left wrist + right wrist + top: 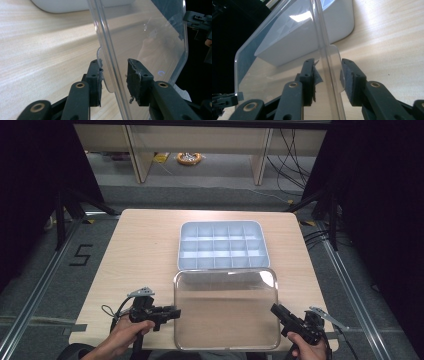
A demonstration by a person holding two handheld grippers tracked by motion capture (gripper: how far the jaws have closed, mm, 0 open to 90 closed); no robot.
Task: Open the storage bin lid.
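Note:
A clear plastic lid (225, 310) lies at the front of the wooden table (145, 250), its far edge over the front rim of a pale blue compartment tray (222, 223). My left gripper (176, 312) is at the lid's left edge. In the left gripper view the gripper (114, 70) is open, its jaws either side of the lid's rim (107, 50). My right gripper (274, 309) is at the lid's right edge. In the right gripper view the gripper (328, 67) is also open astride the lid's rim (322, 32), with the tray (337, 22) behind.
The tray's several compartments look empty. Bare table top lies left and right of the tray. Beyond the table are a grey floor, wooden shelving legs (137, 155) and cables (290, 150). Black curtains flank both sides.

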